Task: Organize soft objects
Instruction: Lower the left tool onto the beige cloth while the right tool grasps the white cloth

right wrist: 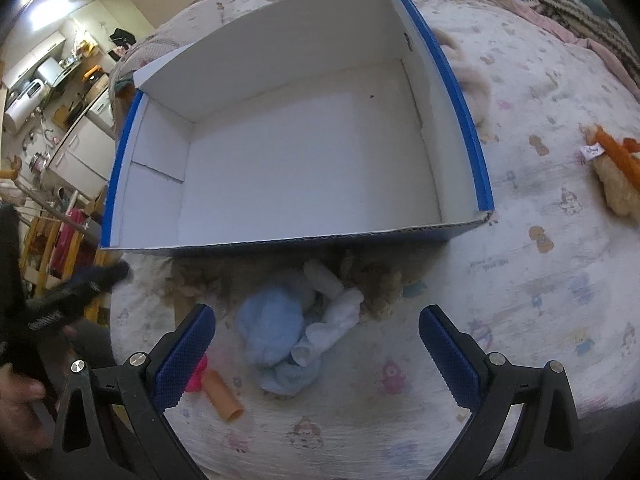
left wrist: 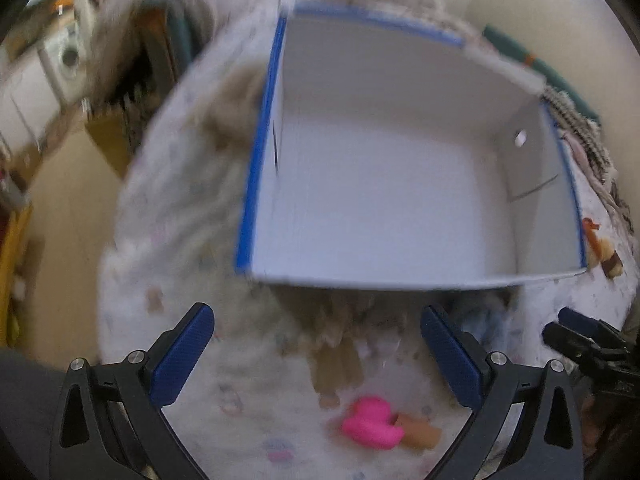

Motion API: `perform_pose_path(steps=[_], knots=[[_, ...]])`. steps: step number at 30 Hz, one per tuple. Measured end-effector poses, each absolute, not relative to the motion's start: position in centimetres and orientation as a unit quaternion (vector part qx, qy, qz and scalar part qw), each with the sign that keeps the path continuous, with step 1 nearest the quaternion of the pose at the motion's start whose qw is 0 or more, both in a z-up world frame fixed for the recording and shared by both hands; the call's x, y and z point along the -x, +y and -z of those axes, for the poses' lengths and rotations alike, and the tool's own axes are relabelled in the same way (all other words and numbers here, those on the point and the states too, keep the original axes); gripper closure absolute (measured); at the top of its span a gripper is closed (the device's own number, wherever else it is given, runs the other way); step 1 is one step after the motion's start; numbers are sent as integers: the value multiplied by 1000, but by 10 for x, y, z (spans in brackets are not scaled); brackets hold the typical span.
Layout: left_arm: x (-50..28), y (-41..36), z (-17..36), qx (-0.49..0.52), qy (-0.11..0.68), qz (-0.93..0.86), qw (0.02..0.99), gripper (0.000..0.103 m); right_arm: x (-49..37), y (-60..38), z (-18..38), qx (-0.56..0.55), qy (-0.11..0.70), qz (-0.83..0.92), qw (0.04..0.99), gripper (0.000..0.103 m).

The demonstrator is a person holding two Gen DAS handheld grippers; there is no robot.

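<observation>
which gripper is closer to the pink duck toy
Left. The pink duck lies between the left gripper fingers; the right gripper sits off to its right, over the blue plush.

a printed bedspread (right wrist: 540, 280) covers the bed, kitchen cabinets (right wrist: 80, 140) stand behind.

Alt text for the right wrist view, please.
An empty white cardboard box with blue outer walls sits on a patterned bedspread. The open, empty right gripper hovers over a light blue plush toy lying just in front of the box.
</observation>
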State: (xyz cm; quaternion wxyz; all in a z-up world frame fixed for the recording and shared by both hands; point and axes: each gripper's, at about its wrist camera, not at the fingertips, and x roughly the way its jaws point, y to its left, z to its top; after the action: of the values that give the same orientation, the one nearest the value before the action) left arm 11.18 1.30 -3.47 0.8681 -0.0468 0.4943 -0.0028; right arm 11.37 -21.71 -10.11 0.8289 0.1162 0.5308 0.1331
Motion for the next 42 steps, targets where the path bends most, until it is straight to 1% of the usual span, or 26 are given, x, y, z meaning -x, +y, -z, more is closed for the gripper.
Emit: perform_pose_path(steps=[1,3,4,6,8,10,11,12,14,17,22,24,25,26,27,28,29,30,34,37,38,39,42], knots=[[-115,15,45,57,515,0,856,9,-115,-218,101,-118,529,-130,831,0],[-119,15,66,64,541,1,839,21,-117,-221,100,-125,525,-123,833,0],[-122,14,77,60,554,-3,830,24,-118,-223,101,-128,525,-119,833,0],[-127,16,94,74,572,5,817,38,-118,-224,105,-129,531,-114,830,0],[-137,19,111,99,596,16,797,47,-118,-224,107,-129,535,-111,828,0],[-148,20,121,125,610,40,782,48,-120,-223,107,-127,534,-108,829,0],[-152,20,122,124,607,38,784,51,-121,-222,107,-125,532,-106,831,0],[-155,20,122,123,602,39,788,64,-121,-224,107,-124,530,-103,832,0],[-159,19,126,126,605,49,785,78,-123,-230,107,-132,527,-92,834,0],[-159,20,127,136,609,49,780,91,-128,-244,113,-160,533,-77,827,0],[-153,30,116,144,595,45,789,92,-136,-256,124,-205,551,-77,805,0],[-147,35,111,133,587,37,798,93,-139,-256,131,-217,562,-81,794,15],[-144,37,106,133,583,35,801,93,-140,-257,135,-225,570,-83,786,18],[-141,35,96,134,582,36,801,93,-141,-257,140,-234,576,-86,778,25],[-139,33,92,134,581,36,802,93,-142,-256,144,-243,584,-92,769,37],[-136,35,88,133,579,35,804,93,-143,-255,149,-252,589,-101,761,45],[-133,37,83,131,578,33,805,93,-144,-254,153,-264,596,-112,750,56],[-130,39,79,127,578,29,806,93,-145,-251,158,-275,602,-123,739,57],[-120,41,64,93,563,24,821,93,-145,-239,171,-286,621,-136,717,57],[-114,49,69,108,563,31,819,93,-147,-230,181,-279,628,-121,716,57],[-114,54,73,119,563,31,817,93,-148,-227,183,-280,629,-118,716,63],[-114,56,79,127,564,24,816,93,-148,-225,183,-277,627,-116,719,79],[-119,49,84,141,567,33,811,93,-142,-220,171,-259,612,-116,738,80]])
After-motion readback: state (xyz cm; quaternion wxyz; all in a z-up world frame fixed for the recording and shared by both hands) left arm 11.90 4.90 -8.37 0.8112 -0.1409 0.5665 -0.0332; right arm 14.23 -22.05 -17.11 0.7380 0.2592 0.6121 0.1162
